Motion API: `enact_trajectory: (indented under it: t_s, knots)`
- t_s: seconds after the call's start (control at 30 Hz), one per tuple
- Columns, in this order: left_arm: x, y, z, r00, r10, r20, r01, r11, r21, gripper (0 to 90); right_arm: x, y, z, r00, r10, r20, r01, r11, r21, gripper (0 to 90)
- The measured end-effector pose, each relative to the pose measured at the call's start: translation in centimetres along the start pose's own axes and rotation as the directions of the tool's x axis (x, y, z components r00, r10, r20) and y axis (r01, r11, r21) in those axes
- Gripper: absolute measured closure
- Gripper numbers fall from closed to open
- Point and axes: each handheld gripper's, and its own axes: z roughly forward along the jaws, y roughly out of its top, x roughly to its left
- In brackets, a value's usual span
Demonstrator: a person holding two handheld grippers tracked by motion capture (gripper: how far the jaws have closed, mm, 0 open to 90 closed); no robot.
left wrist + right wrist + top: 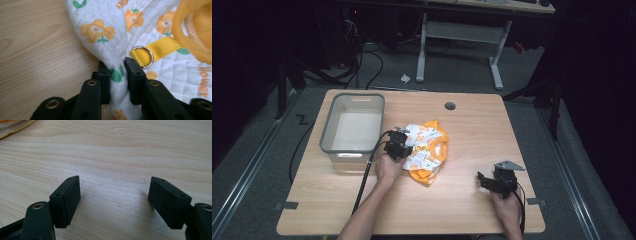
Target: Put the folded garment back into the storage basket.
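Farthest to the left on the wooden table (452, 200) stands a grey bin (352, 125), sitting toward ten o'clock from the table's middle, with its pale inside showing. Just beside the bin's right wall, at about three o'clock from it, the left gripper (400, 145) is held in the person's left hand (388, 169), a black cable trailing back from it toward six o'clock. In the left gripper view its two black jaws are drawn nearly together, pinching a bunched fold of the quilted garment (110, 45) between them; the fabric fills the narrow gap and the pads press on it from both sides. The garment (428, 147) is white with orange flowers and green leaves, edged in orange ribbing, and lies crumpled near the middle of the table, just right of the bin. A yellow strap with a metal D-ring (145, 56) lies on the fabric at about one o'clock from the jaw tips, just beside the right-hand jaw.

Further right, at about four o'clock from the garment and well apart from it, the right gripper (484, 181) is held in the right hand (508, 210) low over the bare tabletop. In the right gripper view its jaws stand wide apart with only wood grain between them, holding nothing; a sliver of the garment's orange edge (15, 126) shows at eleven o'clock.
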Motion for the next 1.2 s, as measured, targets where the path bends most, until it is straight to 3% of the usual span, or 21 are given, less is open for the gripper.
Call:
enact_trajectory:
  t_s: [0.4,0.57,0.77,1.0,1.2]
  knots:
    - [0.2,0.3,-0.6,0.9991,-0.019,0.039,0.02,0.9998,-0.01,81.3,0.0,0.0,0.0,1.0,-0.005,-0.002,0.005,1.0,-0.001,26.3]
    - [-0.4,0.8,-1.7,0.9984,0.003,0.056,-0.001,0.9991,-0.042,81.7,0.0,0.0,0.0,1.0,-0.005,-0.003,0.005,1.0,-0.002,26.3]
    - [-0.8,1.3,-3.1,0.9957,0.006,0.092,0.002,0.9967,-0.082,82.1,0.0,0.0,0.0,1.0,-0.002,-0.003,0.002,1.0,0.0,26.2]
    - [-1.6,2.5,-5.4,0.99,0.046,0.133,-0.029,0.9913,-0.129,82.2,0.0,0.0,0.0,1.0,-0.002,-0.003,0.002,1.0,0.0,26.3]
    - [-2.2,3.4,-7.1,0.9864,0.086,0.14,-0.064,0.9858,-0.155,82.3,0.0,0.0,0.0,1.0,-0.002,-0.004,0.002,1.0,0.0,26.2]
